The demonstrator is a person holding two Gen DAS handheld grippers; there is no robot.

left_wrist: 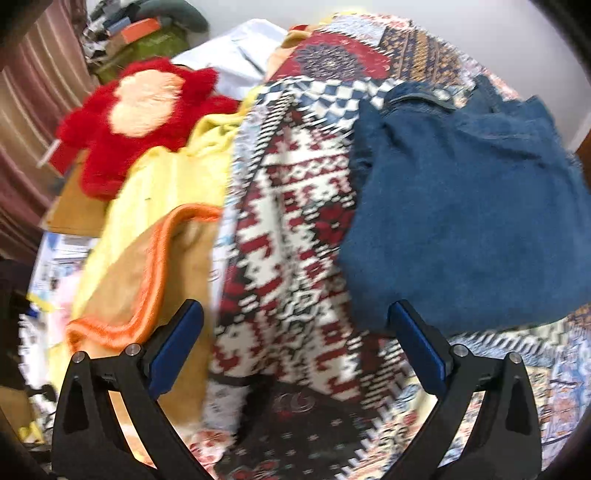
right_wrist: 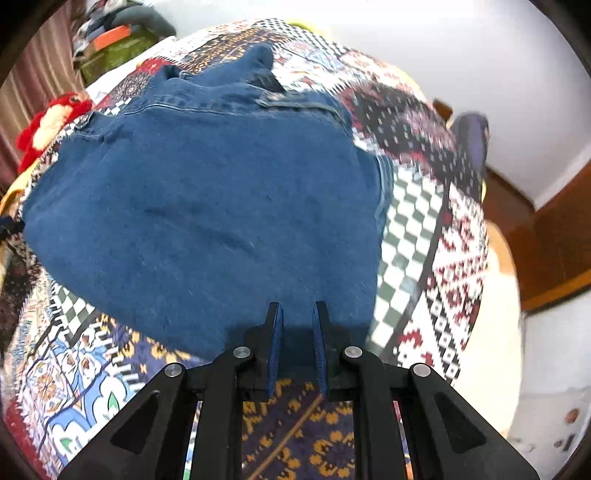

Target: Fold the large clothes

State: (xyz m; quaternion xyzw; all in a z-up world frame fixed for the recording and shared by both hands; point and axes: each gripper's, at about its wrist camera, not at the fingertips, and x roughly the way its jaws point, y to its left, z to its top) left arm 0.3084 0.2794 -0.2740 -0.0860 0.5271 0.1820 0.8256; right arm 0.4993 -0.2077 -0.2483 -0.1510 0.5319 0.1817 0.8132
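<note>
A pair of blue jeans lies folded on the patterned quilt covering the bed. In the left wrist view the jeans lie at the right. My right gripper has its jaws narrowly apart around the near edge of the jeans; the denim sits between the pads. I cannot tell whether it is clamped. My left gripper is wide open and empty above the quilt, left of the jeans.
A red plush toy lies at the far left of the bed on yellow and orange-edged blankets. Cluttered boxes stand at the back left. A wooden floor and wall are at the right.
</note>
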